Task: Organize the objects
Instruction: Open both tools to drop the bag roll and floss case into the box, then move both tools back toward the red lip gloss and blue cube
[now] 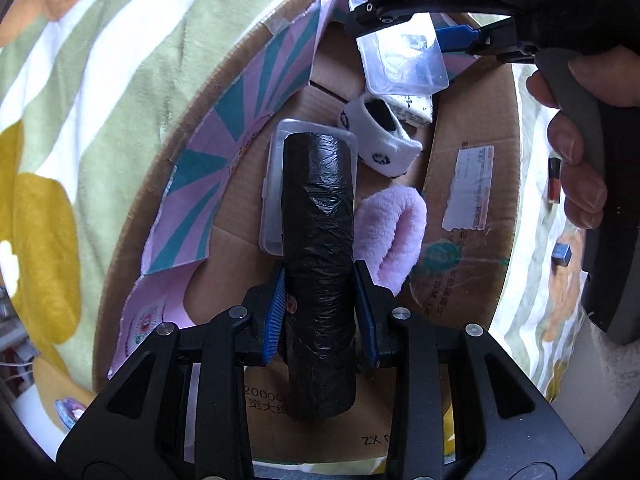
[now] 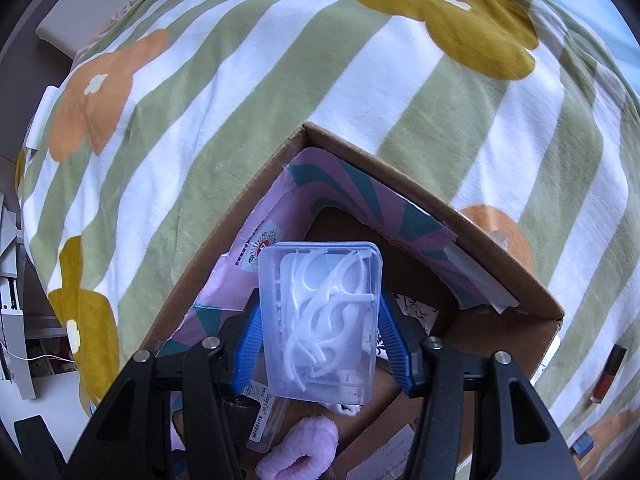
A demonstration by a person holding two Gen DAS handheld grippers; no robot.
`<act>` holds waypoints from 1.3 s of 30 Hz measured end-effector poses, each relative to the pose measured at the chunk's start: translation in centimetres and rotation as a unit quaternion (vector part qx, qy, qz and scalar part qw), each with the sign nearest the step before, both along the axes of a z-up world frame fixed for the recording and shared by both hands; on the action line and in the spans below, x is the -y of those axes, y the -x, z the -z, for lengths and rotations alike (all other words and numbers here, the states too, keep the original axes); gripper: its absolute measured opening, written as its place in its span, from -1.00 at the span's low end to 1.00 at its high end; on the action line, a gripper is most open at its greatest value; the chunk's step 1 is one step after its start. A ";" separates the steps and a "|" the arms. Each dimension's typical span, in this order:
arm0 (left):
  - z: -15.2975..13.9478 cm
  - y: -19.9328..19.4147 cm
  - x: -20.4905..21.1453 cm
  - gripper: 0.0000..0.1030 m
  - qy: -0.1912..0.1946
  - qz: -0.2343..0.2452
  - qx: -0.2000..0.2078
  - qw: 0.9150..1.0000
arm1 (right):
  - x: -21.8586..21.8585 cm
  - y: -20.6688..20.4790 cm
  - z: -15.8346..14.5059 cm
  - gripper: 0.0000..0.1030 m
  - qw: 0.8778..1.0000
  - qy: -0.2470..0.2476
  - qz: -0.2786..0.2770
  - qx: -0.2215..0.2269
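Note:
My left gripper is shut on a black roll of bin bags, held over the open cardboard box. Under the roll lies a clear flat case. A pink fluffy band and a white sock with black marks lie inside the box. My right gripper is shut on a clear plastic box of white floss picks, held above the cardboard box corner. In the left wrist view the same floss box hangs at the top under the right gripper.
The box sits on a blanket with green and white stripes and yellow and orange flowers. A red lip gloss tube and a small blue block lie on the blanket to the right. A hand grips the right handle.

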State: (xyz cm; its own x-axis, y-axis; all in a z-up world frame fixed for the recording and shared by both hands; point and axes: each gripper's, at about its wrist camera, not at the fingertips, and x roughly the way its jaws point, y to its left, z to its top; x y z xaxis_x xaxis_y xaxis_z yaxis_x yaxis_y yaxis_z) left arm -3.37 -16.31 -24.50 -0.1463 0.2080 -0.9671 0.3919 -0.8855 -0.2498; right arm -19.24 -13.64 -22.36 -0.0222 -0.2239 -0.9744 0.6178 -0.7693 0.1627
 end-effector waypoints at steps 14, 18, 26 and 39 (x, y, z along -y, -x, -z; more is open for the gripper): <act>-1.8 -0.1 -2.3 1.00 0.026 -0.009 -0.012 1.000 | -0.1 -0.3 0.3 0.99 1.000 0.004 -0.006 0.020; -1.8 -0.3 -3.2 1.00 0.021 -0.009 -0.011 1.000 | -0.7 -0.6 0.1 0.99 1.000 0.001 -0.005 0.018; -3.7 -0.7 -4.9 1.00 0.034 0.000 -0.027 0.999 | -1.8 -1.7 -2.9 0.99 1.000 0.013 -0.008 -0.007; -10.9 -4.1 -2.9 0.99 0.066 0.026 -0.081 0.994 | -8.0 -6.1 -12.7 0.99 0.997 0.051 0.033 -0.049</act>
State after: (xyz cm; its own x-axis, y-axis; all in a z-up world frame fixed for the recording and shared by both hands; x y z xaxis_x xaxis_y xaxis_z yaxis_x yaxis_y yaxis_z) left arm 0.73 -13.42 -13.57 -0.2947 0.0913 -0.9512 0.3095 -0.9327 -0.1854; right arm -13.14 -5.60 -9.70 -0.1345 -0.3162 -0.9391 0.5825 -0.7919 0.1832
